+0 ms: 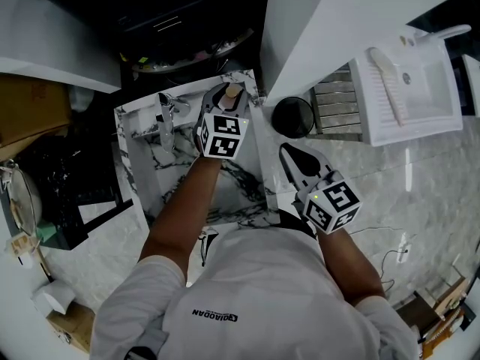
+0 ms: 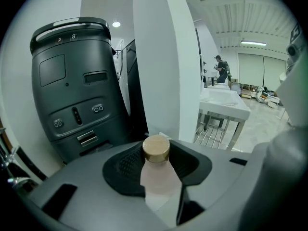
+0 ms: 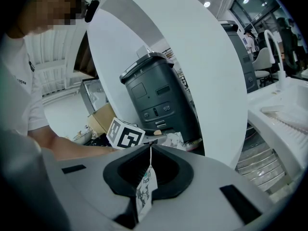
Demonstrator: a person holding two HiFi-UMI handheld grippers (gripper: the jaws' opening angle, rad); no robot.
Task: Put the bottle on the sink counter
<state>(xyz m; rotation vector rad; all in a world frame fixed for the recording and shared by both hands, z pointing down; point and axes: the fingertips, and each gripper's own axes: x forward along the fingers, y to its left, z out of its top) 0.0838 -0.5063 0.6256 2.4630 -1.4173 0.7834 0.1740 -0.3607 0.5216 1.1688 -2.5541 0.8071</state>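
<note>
A pale pink bottle [image 2: 159, 184] with a tan cap [image 1: 233, 91] stands upright between the jaws of my left gripper [image 1: 223, 100], which is shut on its body. It is over the back right corner of the marble sink counter [image 1: 253, 137], right of the chrome faucet [image 1: 166, 118]; whether its base rests on the counter is hidden. My right gripper [image 1: 288, 151] hovers near the counter's right edge, close to the person's chest. Its jaws are shut with nothing in them [image 3: 149, 150].
A round black bin [image 1: 292, 117] sits just right of the counter. Beyond it, a white utility sink [image 1: 420, 100] has a brush [image 1: 390, 81] lying in it. A dark grey machine [image 2: 77, 90] and a white pillar [image 2: 159, 57] rise behind the bottle. Boxes crowd the left [image 1: 30, 111].
</note>
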